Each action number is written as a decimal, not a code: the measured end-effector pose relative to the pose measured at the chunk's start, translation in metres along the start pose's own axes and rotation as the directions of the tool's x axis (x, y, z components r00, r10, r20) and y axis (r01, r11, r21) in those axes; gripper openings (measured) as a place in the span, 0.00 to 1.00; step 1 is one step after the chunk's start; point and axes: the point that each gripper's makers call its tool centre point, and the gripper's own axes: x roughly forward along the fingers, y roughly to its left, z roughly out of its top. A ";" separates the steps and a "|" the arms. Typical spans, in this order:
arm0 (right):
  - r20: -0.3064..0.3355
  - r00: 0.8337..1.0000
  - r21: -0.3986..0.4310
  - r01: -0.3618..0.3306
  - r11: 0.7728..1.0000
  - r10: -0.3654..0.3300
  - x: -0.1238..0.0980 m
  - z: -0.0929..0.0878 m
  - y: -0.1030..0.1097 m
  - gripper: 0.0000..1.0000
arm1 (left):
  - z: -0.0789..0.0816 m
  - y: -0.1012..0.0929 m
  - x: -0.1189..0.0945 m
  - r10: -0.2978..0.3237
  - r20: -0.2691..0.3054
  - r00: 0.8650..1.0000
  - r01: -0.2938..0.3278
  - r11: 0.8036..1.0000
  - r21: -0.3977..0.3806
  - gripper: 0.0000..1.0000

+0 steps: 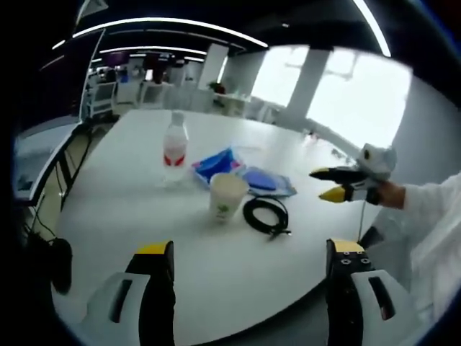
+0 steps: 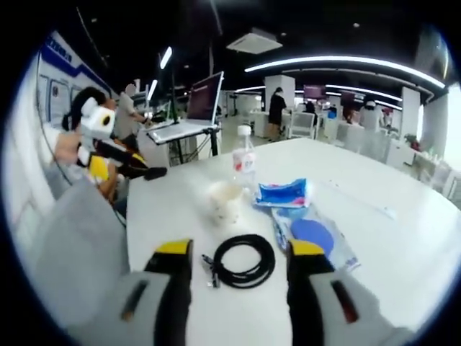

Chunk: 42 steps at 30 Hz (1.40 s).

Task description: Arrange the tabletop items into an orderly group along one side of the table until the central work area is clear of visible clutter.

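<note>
On the white table (image 1: pixel 144 216) stand a clear bottle (image 1: pixel 174 148) with a red label and a paper cup (image 1: pixel 227 196). A black coiled cable (image 1: pixel 266 214) lies beside the cup, and a blue packet (image 1: pixel 216 164) and a clear bag holding a blue piece (image 1: pixel 268 180) lie behind it. My left gripper (image 1: pixel 250 249) is open above the near table edge. My right gripper (image 2: pixel 240 249) is open too, and the cable (image 2: pixel 241 261) lies on the table beyond its jaws. The cup (image 2: pixel 225 200), bottle (image 2: pixel 243 160), packet (image 2: pixel 283 193) and bag (image 2: pixel 311 234) lie farther on.
The right gripper (image 1: pixel 338 184), held by a hand in a white sleeve, hovers off the table's right side. The left gripper (image 2: pixel 122 164) hangs at the table's left edge. A laptop (image 2: pixel 191 108) stands on a stand beyond that edge. Desks and people fill the background.
</note>
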 end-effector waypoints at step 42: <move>-0.019 0.998 0.028 0.062 0.998 -0.061 0.036 0.051 -0.090 0.41 | 0.086 0.067 0.131 0.129 -0.060 0.990 -0.140 0.958 -0.251 0.60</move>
